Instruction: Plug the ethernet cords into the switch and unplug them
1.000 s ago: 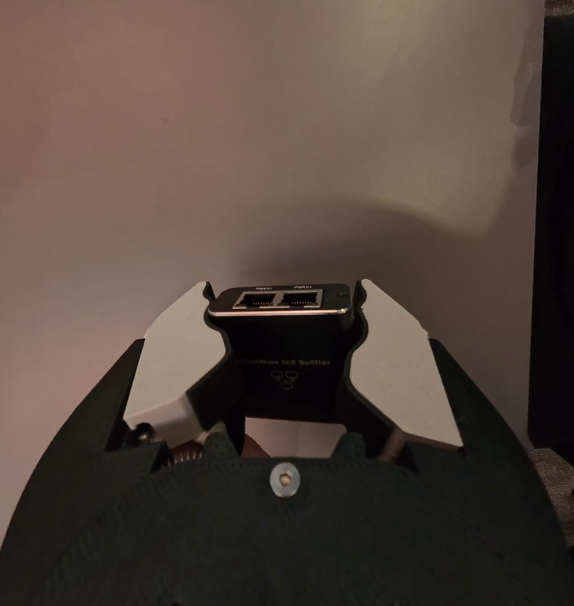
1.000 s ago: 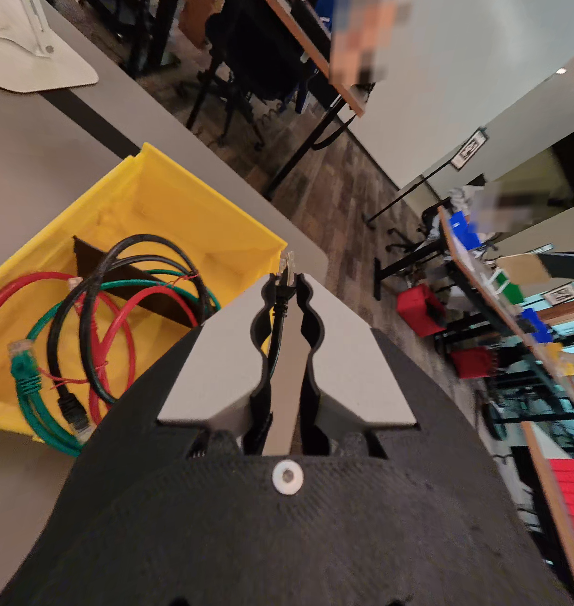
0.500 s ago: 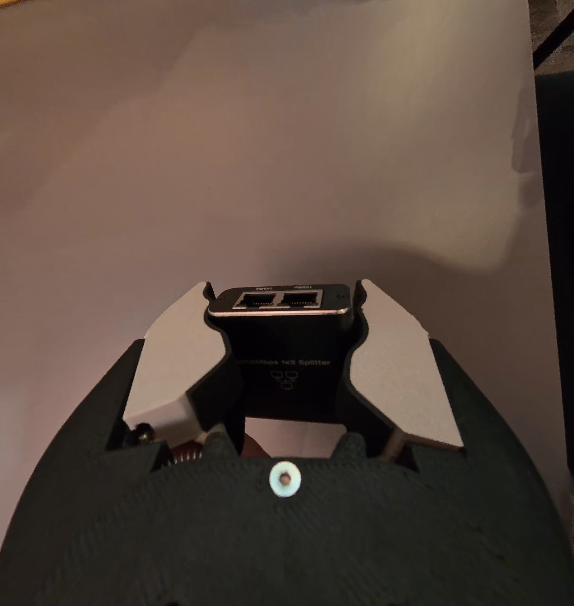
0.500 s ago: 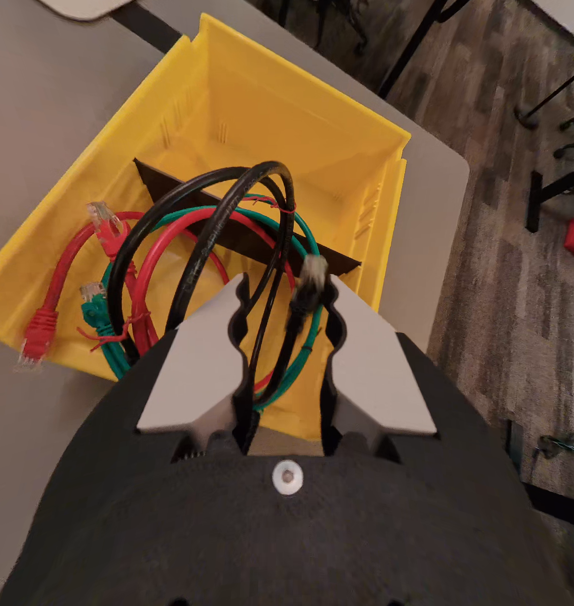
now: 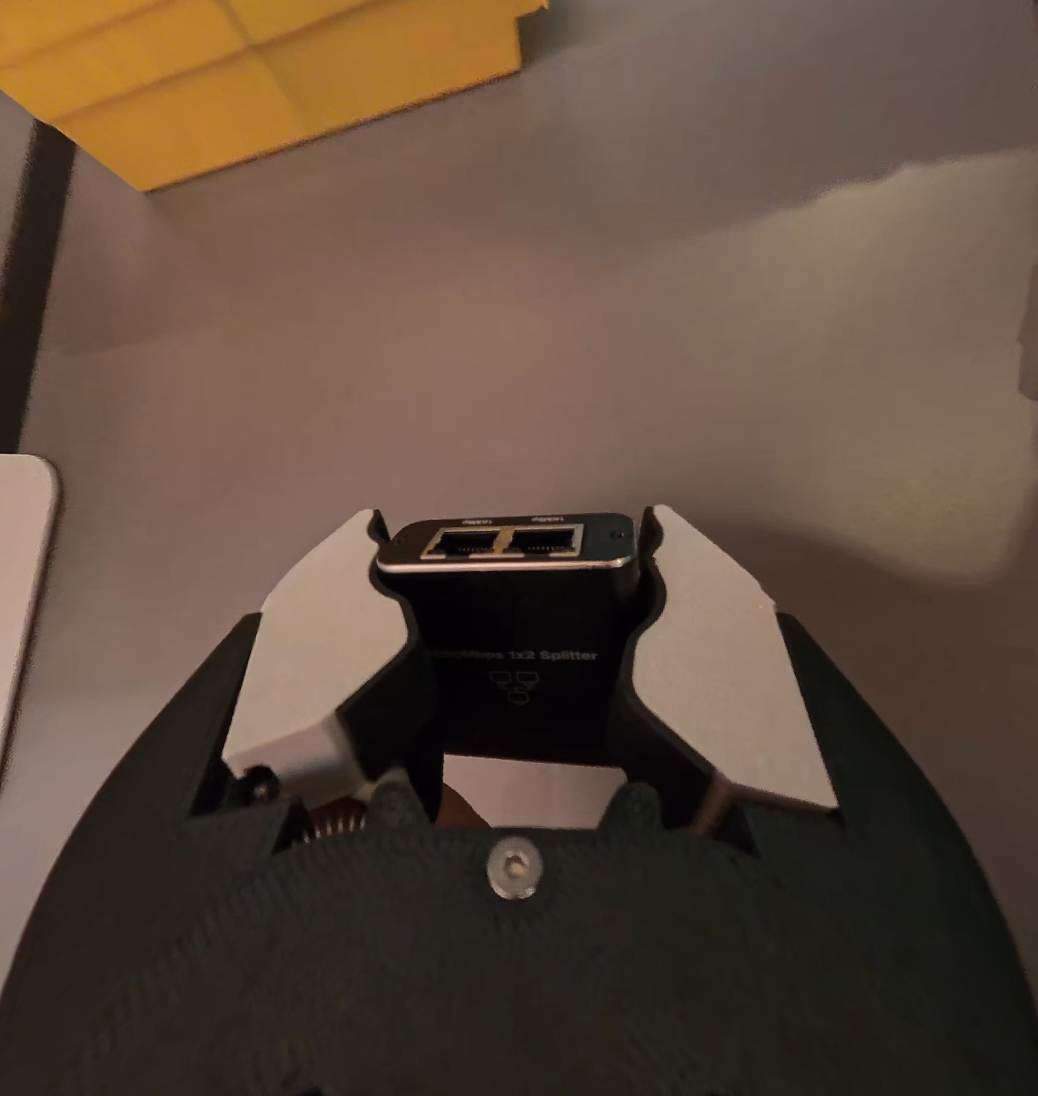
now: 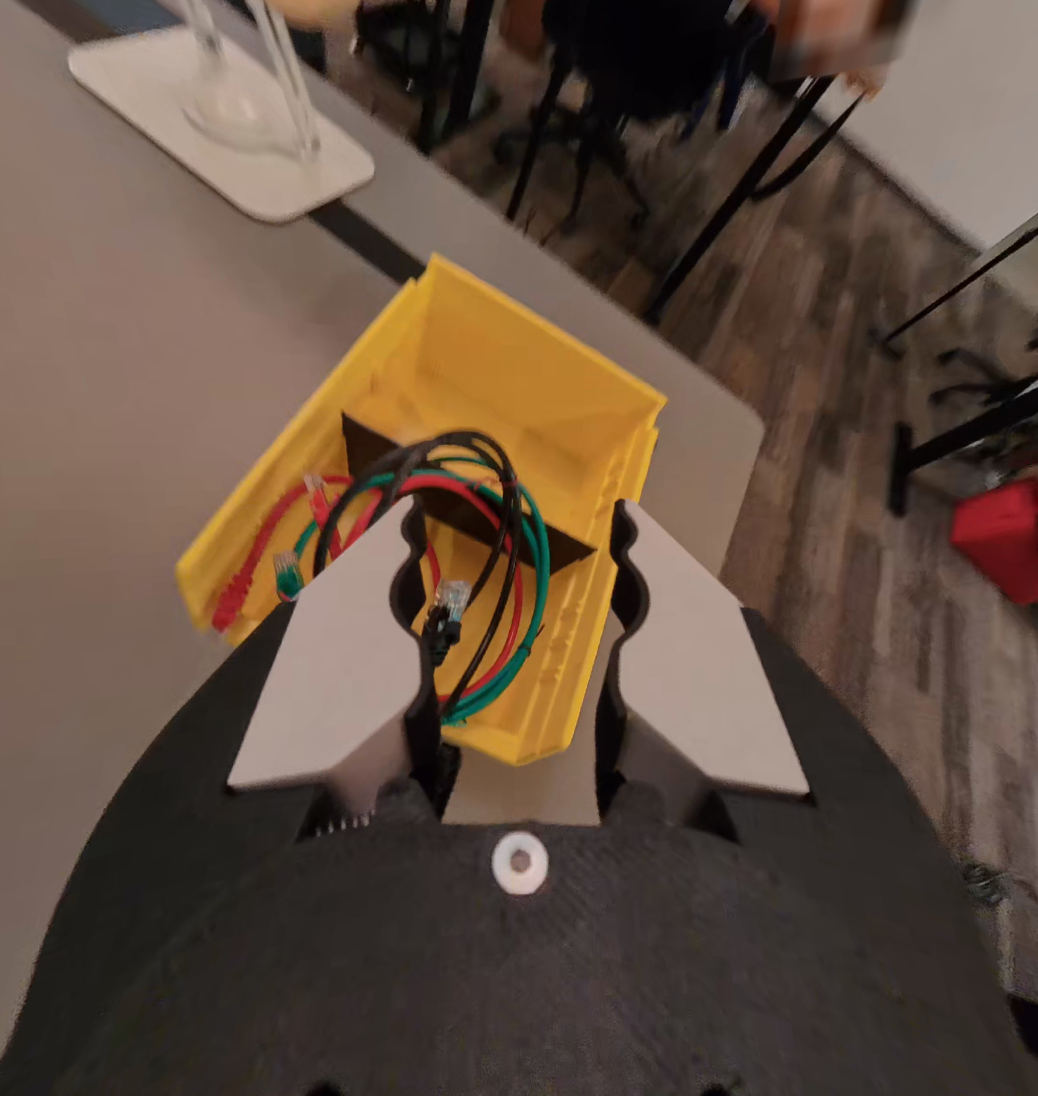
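Note:
My left gripper (image 5: 509, 519) is shut on a small black switch (image 5: 513, 628) with two empty ports (image 5: 504, 541) facing away from me, held above the grey table. My right gripper (image 6: 513, 516) is open and empty above a yellow bin (image 6: 504, 379). In the bin lie a black cord (image 6: 504, 534), a red cord (image 6: 249, 569) and a green cord (image 6: 540, 569). The black cord's clear plug (image 6: 452, 596) sits loose between my right fingers, nearer the left one, not gripped.
The yellow bin also shows at the top left of the left wrist view (image 5: 255, 77). A white stand base (image 6: 220, 124) sits on the grey table (image 6: 119, 385) beyond the bin and at the left edge of the left wrist view (image 5: 6, 623). The table edge, wood floor, chairs and red boxes (image 6: 1014, 539) lie to the right. My right fingertips sit around 40 cm from my left ones.
My right gripper opened and let go of the black cord's plug, which dropped into the yellow bin; the gripper then pulled back. My left gripper tilted, bringing the bin and stand base into view.

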